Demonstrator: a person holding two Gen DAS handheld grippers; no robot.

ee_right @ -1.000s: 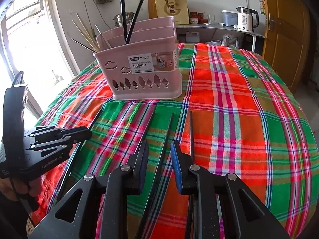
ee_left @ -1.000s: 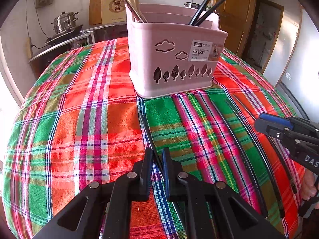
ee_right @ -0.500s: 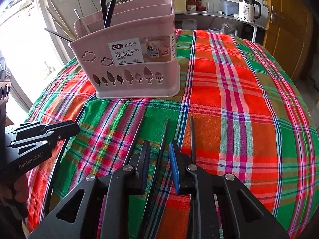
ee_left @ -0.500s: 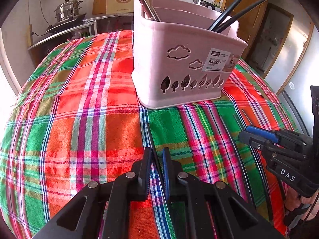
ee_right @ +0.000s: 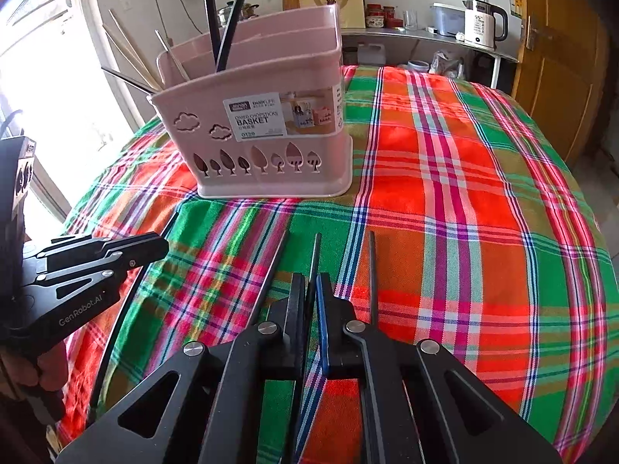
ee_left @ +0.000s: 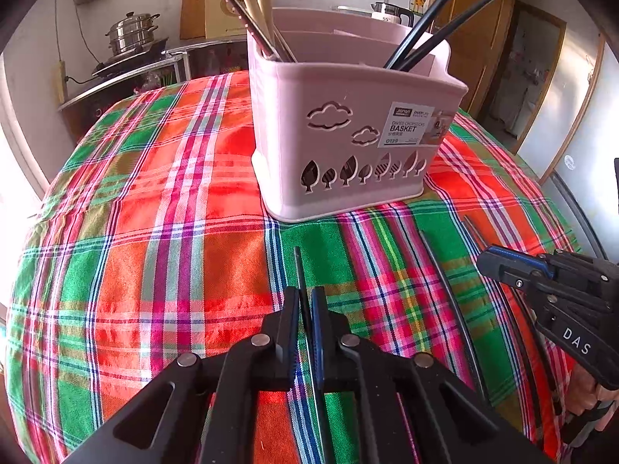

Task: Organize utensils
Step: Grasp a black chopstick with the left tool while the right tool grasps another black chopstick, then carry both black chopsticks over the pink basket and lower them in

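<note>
A pink divided chopstick basket [ee_left: 348,135] [ee_right: 271,116] stands on the plaid tablecloth [ee_left: 174,232], with wooden chopsticks [ee_left: 251,0] at its left end and black ones [ee_left: 437,27] at its right. My left gripper [ee_left: 305,297] is low over the cloth, its jaws closing tight on a black chopstick [ee_left: 298,266] that points at the basket. My right gripper [ee_right: 309,284] is closing too, its pads pressed on another black chopstick [ee_right: 316,255]. Each gripper shows in the other's view: the right gripper [ee_left: 483,263] and the left gripper [ee_right: 162,245].
Loose black chopsticks lie on the cloth: one [ee_right: 276,263] left of my right gripper and one [ee_right: 372,255] right of it. Behind the table are a counter with a white kettle [ee_right: 483,23], a steel pot [ee_left: 131,34] and a wooden door [ee_right: 561,77].
The right gripper's jaws have come together onto the black chopstick that lay between them. The left gripper has kept its grip, and the basket now looks nearer in both views.
</note>
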